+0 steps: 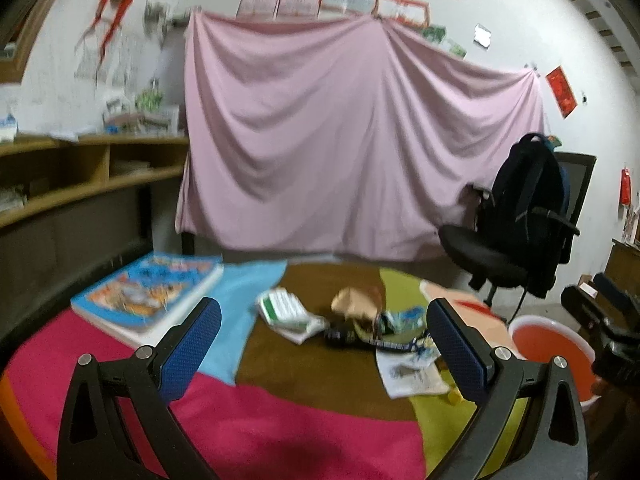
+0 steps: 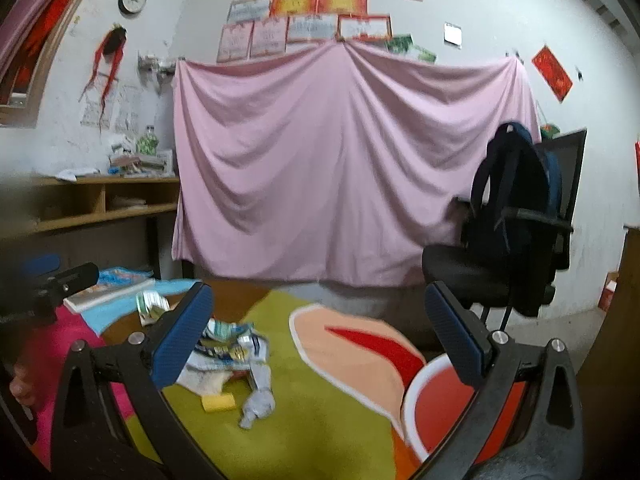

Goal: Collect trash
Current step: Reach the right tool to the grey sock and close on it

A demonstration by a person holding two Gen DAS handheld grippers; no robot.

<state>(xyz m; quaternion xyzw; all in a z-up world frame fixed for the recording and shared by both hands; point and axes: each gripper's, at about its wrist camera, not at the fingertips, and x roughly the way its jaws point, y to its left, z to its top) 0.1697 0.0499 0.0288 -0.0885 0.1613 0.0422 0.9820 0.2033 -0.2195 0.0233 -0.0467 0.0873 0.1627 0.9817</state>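
A heap of trash lies on the many-coloured cloth of the table [image 1: 280, 420]: a crumpled brown paper [image 1: 354, 302], a white and green packet [image 1: 286, 308], blue-printed wrappers [image 1: 404, 318] and a printed leaflet [image 1: 412, 376]. My left gripper [image 1: 324, 344] hangs open just short of the heap, nothing between its fingers. In the right wrist view the same wrappers [image 2: 232, 344], a crumpled grey piece [image 2: 258, 400] and a small yellow block [image 2: 218, 402] lie by the left finger. My right gripper [image 2: 318, 340] is open and empty above the table's right edge, over a red basin [image 2: 440, 412].
A thick blue picture book [image 1: 148, 292] lies at the table's left. The red basin [image 1: 552, 356] sits below the right edge. A black office chair [image 1: 516, 232] with a backpack stands beyond. A pink sheet [image 1: 340, 140] hangs behind, wooden shelves [image 1: 80, 176] at left.
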